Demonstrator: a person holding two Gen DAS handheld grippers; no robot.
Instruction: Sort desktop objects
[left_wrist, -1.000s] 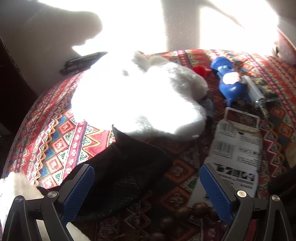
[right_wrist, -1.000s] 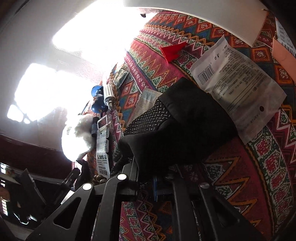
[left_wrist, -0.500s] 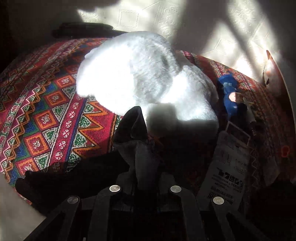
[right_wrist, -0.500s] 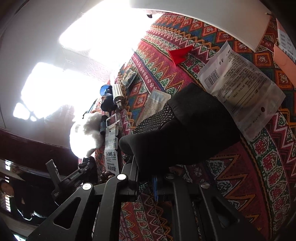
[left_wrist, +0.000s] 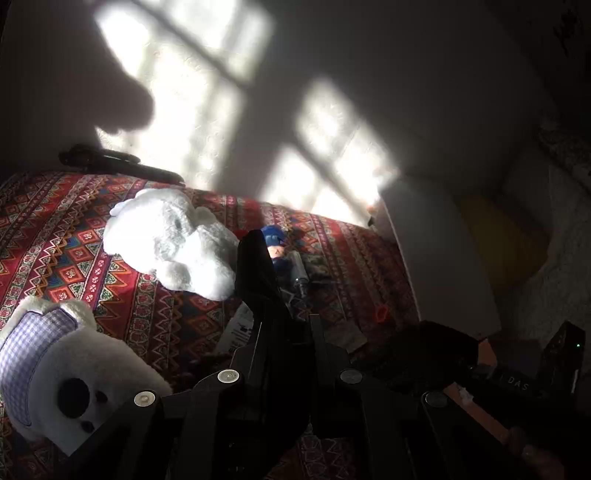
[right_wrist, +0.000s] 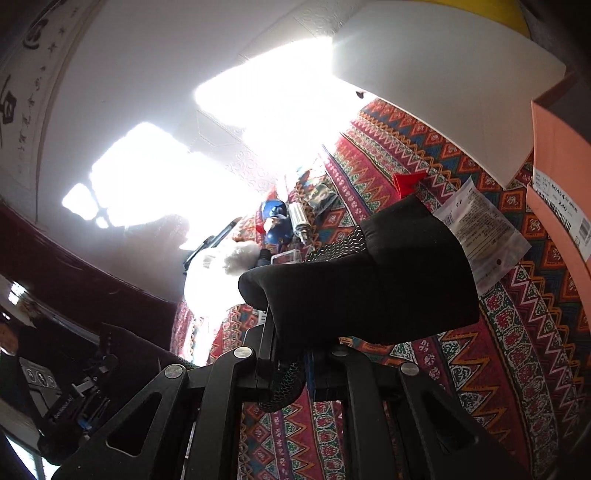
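Note:
In the left wrist view my left gripper (left_wrist: 288, 328) is shut on a black piece of fabric (left_wrist: 258, 273), which stands up between the fingers above the patterned tablecloth (left_wrist: 55, 240). In the right wrist view my right gripper (right_wrist: 291, 354) is shut on a black glove (right_wrist: 369, 288) with a dotted grip pattern, held clear of the cloth. That glove also shows as a dark mass (left_wrist: 424, 350) at the lower right of the left wrist view. I cannot tell whether the two black pieces are joined.
A white plush (left_wrist: 173, 243) and a white bear with a checked cap (left_wrist: 55, 369) lie to the left. A blue figure (left_wrist: 275, 247), a label card (left_wrist: 240, 328) and a red piece (right_wrist: 406, 182) lie mid-table. A plastic packet (right_wrist: 480, 229), an orange box (right_wrist: 557, 184) and a white box (left_wrist: 443, 258) are at the right.
My left gripper went from open to shut on the black fabric, then rose and drew back with it. My right gripper rose, lifting its glove off the cloth.

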